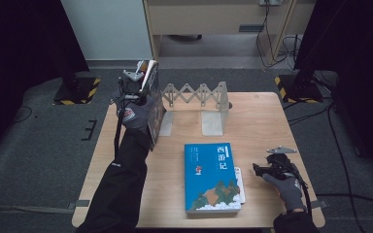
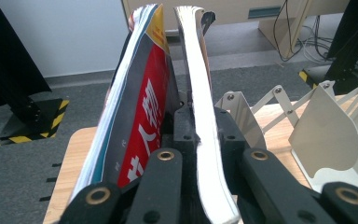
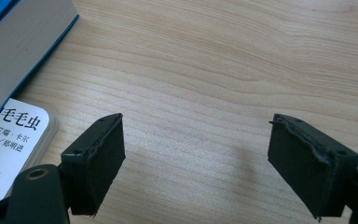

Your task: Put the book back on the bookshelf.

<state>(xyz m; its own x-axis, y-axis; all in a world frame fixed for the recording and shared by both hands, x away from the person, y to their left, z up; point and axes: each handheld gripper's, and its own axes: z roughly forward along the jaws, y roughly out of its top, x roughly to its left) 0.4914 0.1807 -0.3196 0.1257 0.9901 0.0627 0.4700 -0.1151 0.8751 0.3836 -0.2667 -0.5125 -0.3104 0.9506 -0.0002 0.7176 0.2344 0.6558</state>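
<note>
The left tongs (image 1: 137, 90) are raised above the far left part of the bench (image 1: 262, 126), clamped nearly closed on a thin book (image 1: 154, 104) with a red and grey cover. In the left gripper view the book (image 2: 144, 107) stands upright on edge; the jaws pinch one white sheaf of its pages (image 2: 200, 116), while the cover and the remaining pages splay off to the left of the jaws. Just to the right of these tongs stands a pale metal expanding book rack (image 1: 201, 99), with its nearest end plate (image 2: 324, 135) showing right of the jaws; the held book is just beside the rack's left end, and whether it touches that end I cannot tell.

The right tongs (image 1: 258, 168) lie low over the near right part of the bench, their jaws wide apart with nothing between them. In the right gripper view bare wood (image 3: 200, 88) shows between the two black pads (image 3: 100, 163). To the left of these tongs lies a blue book (image 1: 212, 177) flat on the bench, apart from the jaws. A small white book (image 3: 14, 149) pokes out from under its edge, nearest the left pad and not touching it
</note>
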